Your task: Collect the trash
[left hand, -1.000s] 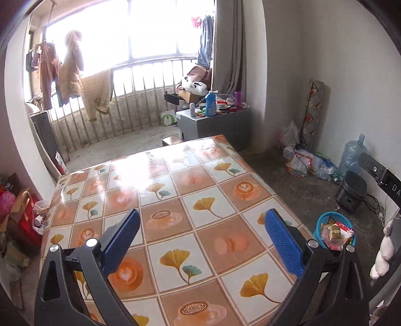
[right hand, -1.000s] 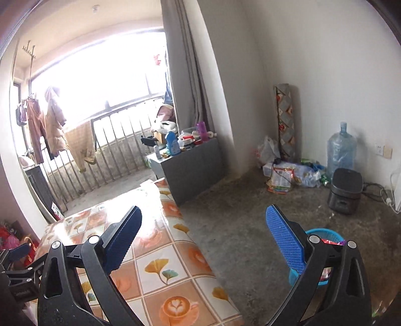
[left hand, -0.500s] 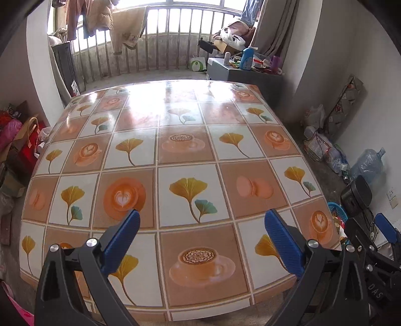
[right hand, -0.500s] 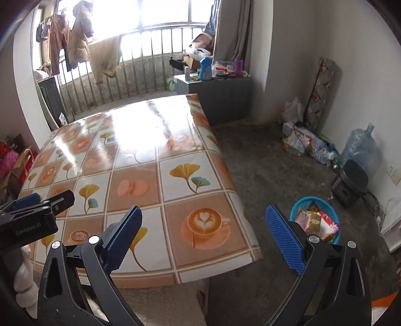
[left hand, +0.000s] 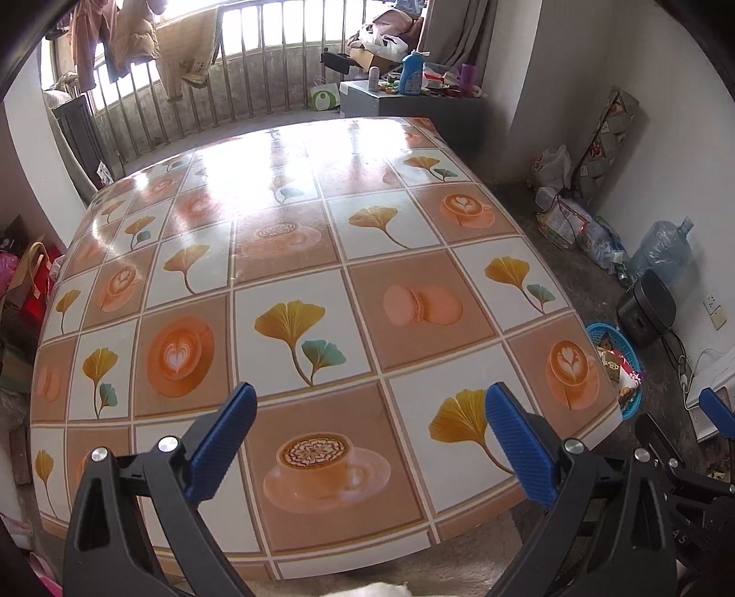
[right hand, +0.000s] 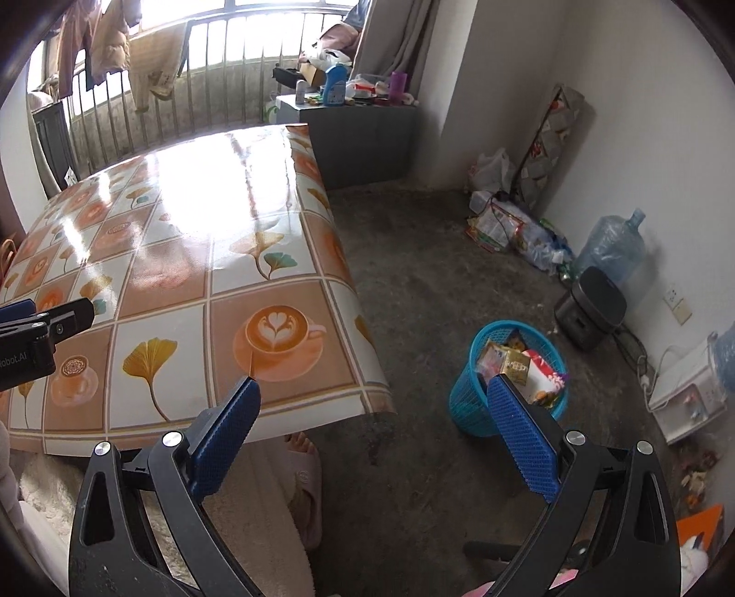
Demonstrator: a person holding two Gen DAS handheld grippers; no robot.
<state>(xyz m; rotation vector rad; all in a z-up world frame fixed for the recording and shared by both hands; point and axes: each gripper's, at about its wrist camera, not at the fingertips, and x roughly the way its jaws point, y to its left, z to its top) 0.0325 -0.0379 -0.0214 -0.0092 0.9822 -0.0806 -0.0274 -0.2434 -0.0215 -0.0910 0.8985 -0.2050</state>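
Both claws gape empty, the left gripper [left hand: 370, 415] over the table [left hand: 321, 239], the right gripper [right hand: 374, 413] nearer the wrapper-filled basket [right hand: 468, 404] at two o'clock.

Both wrist views look down over table [left hand: 349, 257]; share blue basket [right hand: 477, 404], probably near.

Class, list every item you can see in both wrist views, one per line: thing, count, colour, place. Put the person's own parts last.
table: one, orange and white patterned cloth, centre.
waste basket: one, blue, on the floor right of the table.
wrappers: several, mixed colours, in the basket.
water jug: one, clear blue, by the wall.
rice cooker: one, black, on the floor near the jug.
cabinet: one, grey, cluttered top.
hanging clothes: several, at the railing.
slippered foot: one, under the table edge.
left gripper: open.
right gripper: open.
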